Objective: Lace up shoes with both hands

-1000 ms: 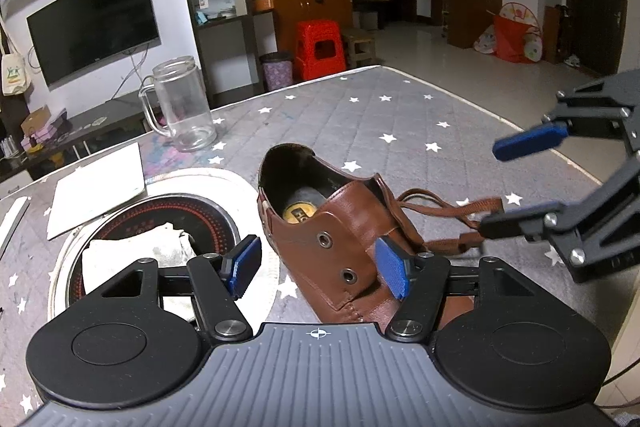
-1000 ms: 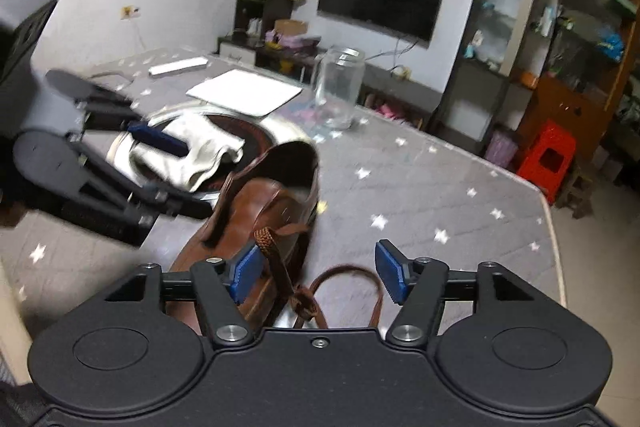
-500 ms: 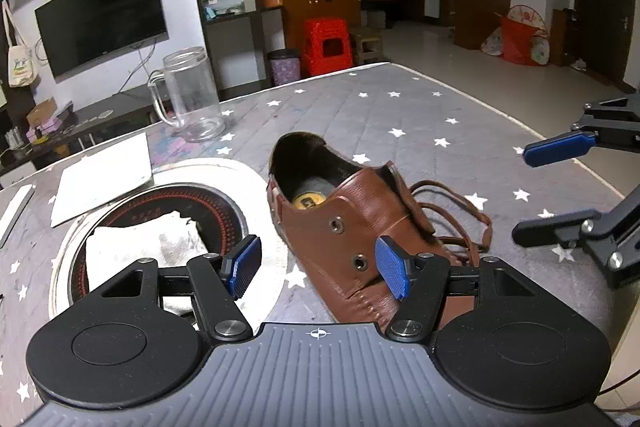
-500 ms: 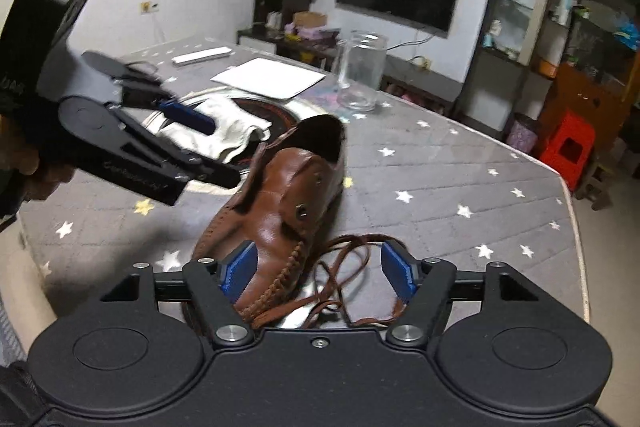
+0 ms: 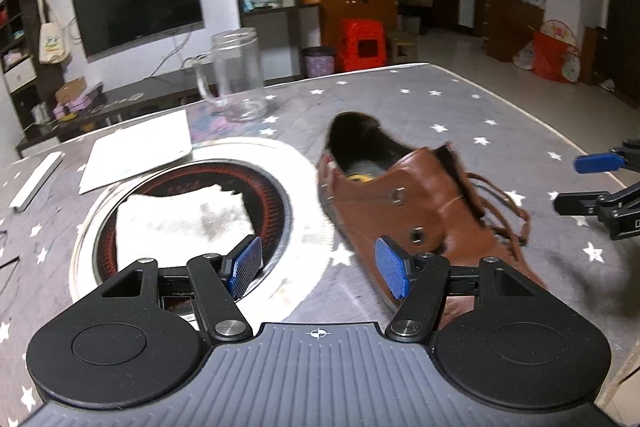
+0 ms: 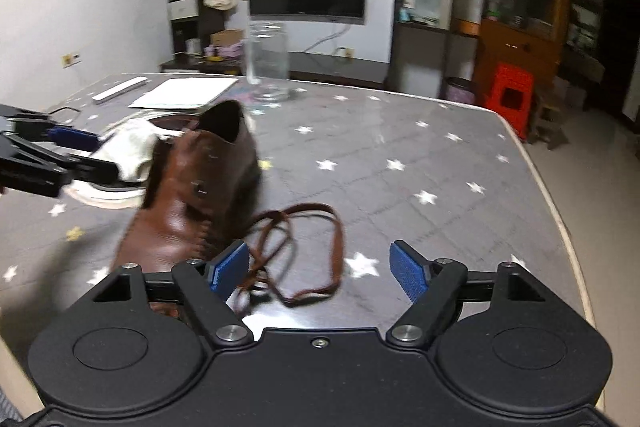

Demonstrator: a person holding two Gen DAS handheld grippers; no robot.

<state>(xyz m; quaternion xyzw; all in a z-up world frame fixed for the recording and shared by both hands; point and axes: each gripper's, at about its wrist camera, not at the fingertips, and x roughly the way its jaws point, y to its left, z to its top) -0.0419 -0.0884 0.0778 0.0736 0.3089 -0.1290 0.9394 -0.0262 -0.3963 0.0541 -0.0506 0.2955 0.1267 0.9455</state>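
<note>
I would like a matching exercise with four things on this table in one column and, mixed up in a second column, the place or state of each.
Things
1. brown shoe
2. brown lace
3. white cloth
4. glass mug

Places or states
A. lying inside the round burner
B. empty, upright at the far side of the table
C. loose loops on the star-patterned cover
D. on its sole, eyelets empty

Pairs: 1-D, 2-C, 3-A, 4-B
</note>
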